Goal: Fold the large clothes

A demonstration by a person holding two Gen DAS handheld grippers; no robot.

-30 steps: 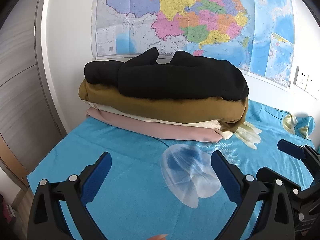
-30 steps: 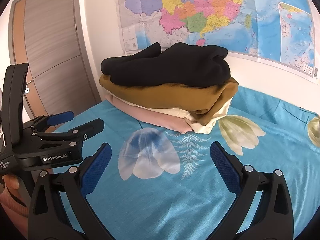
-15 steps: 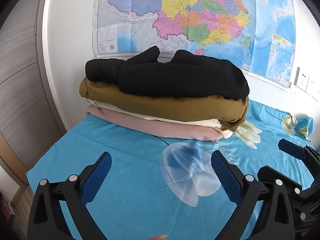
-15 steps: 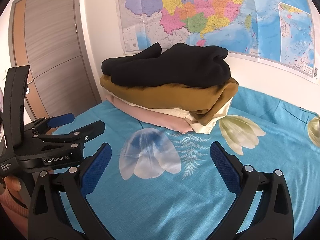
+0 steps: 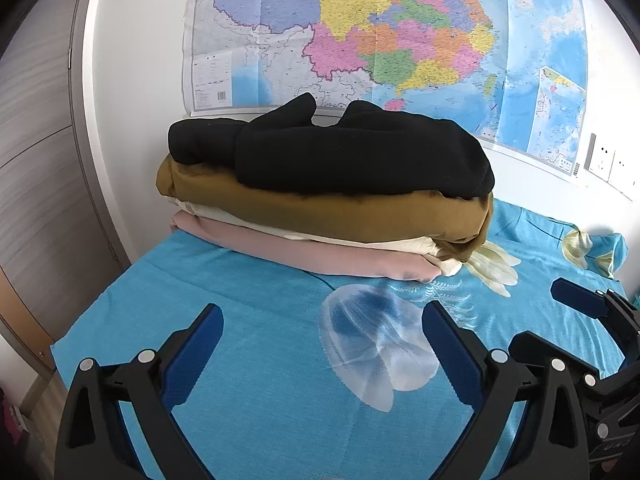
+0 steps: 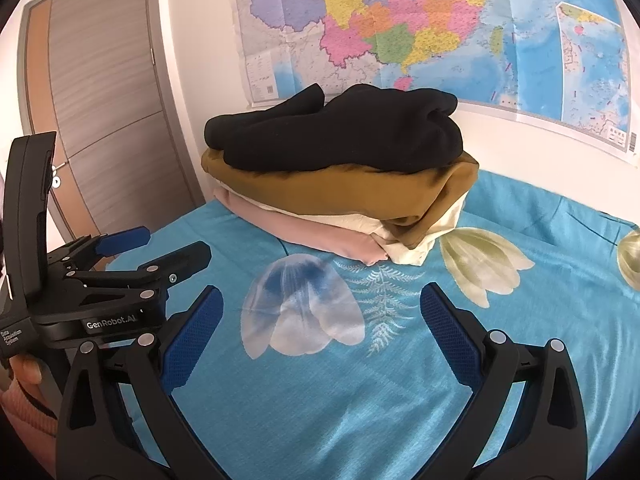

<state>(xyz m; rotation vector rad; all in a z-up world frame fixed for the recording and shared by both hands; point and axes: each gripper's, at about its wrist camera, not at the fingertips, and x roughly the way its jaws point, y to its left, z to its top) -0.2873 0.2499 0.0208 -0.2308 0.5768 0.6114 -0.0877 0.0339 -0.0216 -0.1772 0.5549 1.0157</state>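
Stack of folded garments sits unchanged on the bed; both grippers hover unmoved, fingers spread, empty.

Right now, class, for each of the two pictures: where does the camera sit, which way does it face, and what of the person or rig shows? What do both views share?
Left wrist view: sits on the left gripper, faces the clothes stack on the bed; own open jaws show, with the right gripper at the right edge.
Right wrist view: sits on the right gripper, faces the same stack; the left gripper and a fingertip show at the left.
Shared: stack, bed, wall map.
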